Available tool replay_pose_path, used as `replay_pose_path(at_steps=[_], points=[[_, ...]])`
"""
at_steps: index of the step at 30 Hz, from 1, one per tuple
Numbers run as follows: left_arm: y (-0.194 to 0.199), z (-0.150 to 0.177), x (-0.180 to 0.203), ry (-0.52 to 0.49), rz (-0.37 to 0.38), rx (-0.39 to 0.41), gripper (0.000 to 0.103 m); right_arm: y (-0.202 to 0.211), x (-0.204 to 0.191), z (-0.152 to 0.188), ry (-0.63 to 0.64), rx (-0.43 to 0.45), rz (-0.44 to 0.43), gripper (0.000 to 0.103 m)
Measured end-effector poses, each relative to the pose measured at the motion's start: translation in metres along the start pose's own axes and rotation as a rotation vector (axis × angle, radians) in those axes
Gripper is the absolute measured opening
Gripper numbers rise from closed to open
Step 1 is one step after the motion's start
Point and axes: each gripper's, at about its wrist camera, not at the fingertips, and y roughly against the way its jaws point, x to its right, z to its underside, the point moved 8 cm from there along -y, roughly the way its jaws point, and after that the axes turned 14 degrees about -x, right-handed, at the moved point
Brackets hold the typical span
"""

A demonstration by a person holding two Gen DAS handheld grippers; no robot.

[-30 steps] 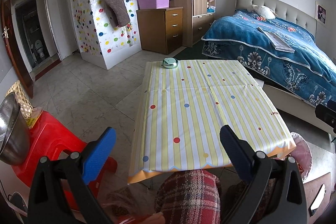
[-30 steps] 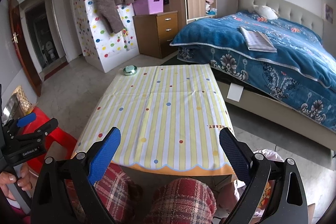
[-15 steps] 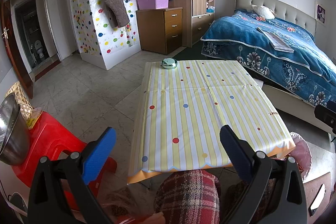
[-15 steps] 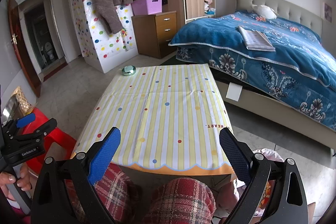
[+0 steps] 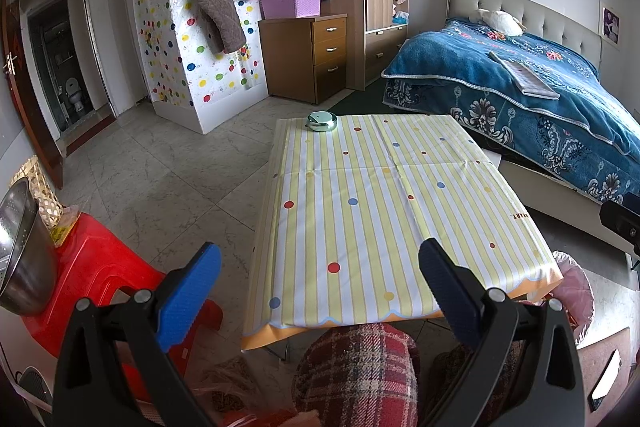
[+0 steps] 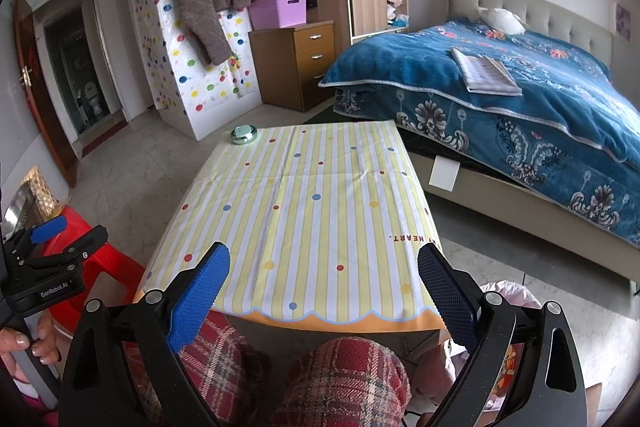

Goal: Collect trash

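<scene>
My left gripper [image 5: 320, 287] is open and empty, held above the person's plaid-clad knees at the near edge of a low table with a yellow striped dotted cloth [image 5: 384, 203]. My right gripper [image 6: 324, 291] is open and empty over the same near edge [image 6: 312, 211]. A small round green tin [image 5: 321, 121] stands at the table's far left corner; it also shows in the right wrist view [image 6: 243, 135]. A bin lined with a pink bag [image 5: 572, 287] stands on the floor right of the table, also visible in the right wrist view [image 6: 508, 293]. No loose trash shows on the cloth.
A red plastic stool [image 5: 92, 275] with a steel bowl [image 5: 20, 259] stands left of the table. A bed with a blue cover [image 5: 540, 99] is on the right. A wooden drawer chest [image 5: 308, 59] and a wardrobe stand at the back. The left gripper shows in the right wrist view [image 6: 44, 259].
Both views have shifted only slightly; the right gripper has drifted a little to the right. Both grippers stay open and empty.
</scene>
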Motion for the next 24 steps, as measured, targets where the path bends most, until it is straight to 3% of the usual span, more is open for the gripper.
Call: replay_pose_path(at_steps=[24], points=[[-0.009, 0.003, 0.007, -0.028, -0.009, 0.005, 0.096, -0.008, 0.013, 0.006, -0.014, -0.016, -0.001, 0.094]])
